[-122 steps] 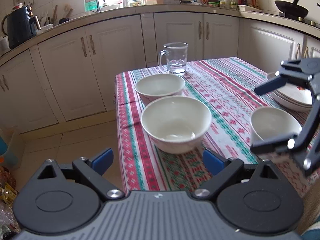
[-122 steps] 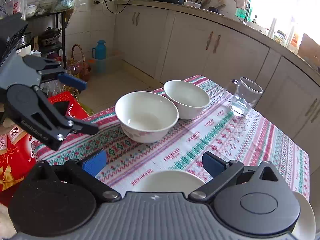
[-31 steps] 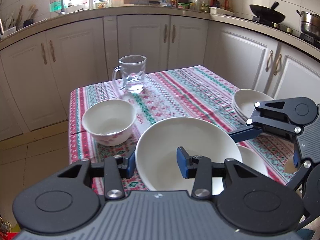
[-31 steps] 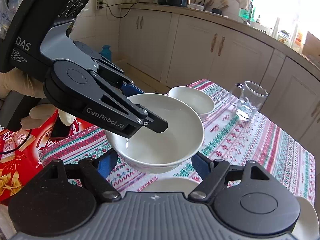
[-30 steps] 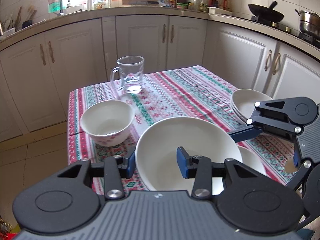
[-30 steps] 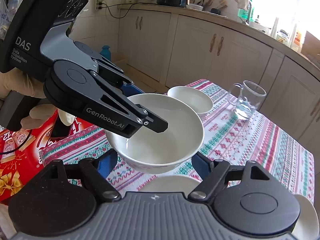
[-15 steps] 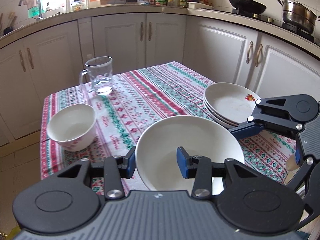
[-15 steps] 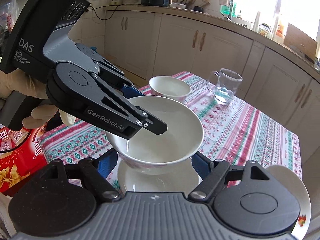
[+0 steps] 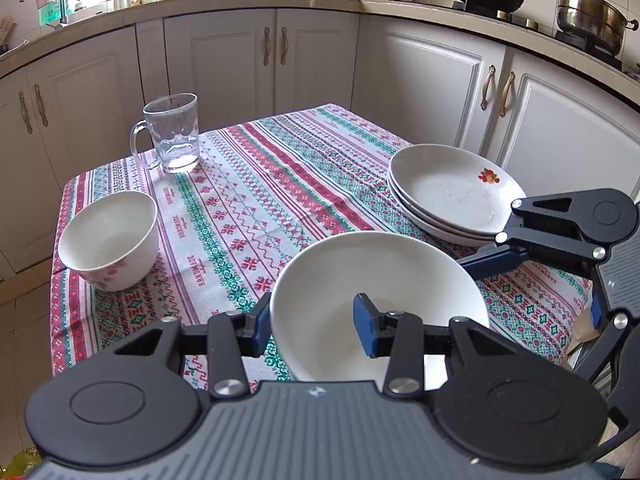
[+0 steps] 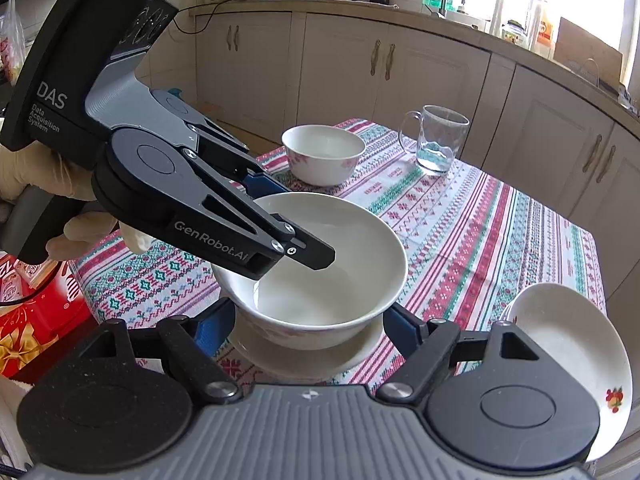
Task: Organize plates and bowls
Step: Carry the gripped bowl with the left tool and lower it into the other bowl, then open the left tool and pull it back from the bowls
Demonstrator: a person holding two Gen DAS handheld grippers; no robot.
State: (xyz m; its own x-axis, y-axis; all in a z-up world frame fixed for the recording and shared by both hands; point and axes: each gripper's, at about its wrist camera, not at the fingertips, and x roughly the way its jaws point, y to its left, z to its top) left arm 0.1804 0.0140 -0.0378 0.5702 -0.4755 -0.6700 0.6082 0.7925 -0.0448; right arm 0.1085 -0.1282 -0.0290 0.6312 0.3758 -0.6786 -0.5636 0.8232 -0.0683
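Observation:
My left gripper [image 9: 314,322] is shut on the rim of a large white bowl [image 9: 384,280] and holds it just above a second bowl [image 10: 308,356] on the table; whether they touch I cannot tell. The held bowl also shows in the right wrist view [image 10: 332,256], with the left gripper's fingers [image 10: 296,250] across its rim. My right gripper [image 10: 310,326] is open, its fingers either side of the two bowls. A small white bowl [image 9: 110,236] stands at the table's left. A stack of white plates [image 9: 452,192] sits at the right.
A glass mug [image 9: 172,136] stands at the far left of the striped tablecloth [image 9: 256,200]. White kitchen cabinets [image 9: 432,88] surround the table. A red box [image 10: 36,320] sits on the floor beside the table. The right gripper's arm [image 9: 568,228] reaches in from the right.
The left gripper has carried the large bowl to the right and lowered it over the second bowl. The right gripper stays open around them.

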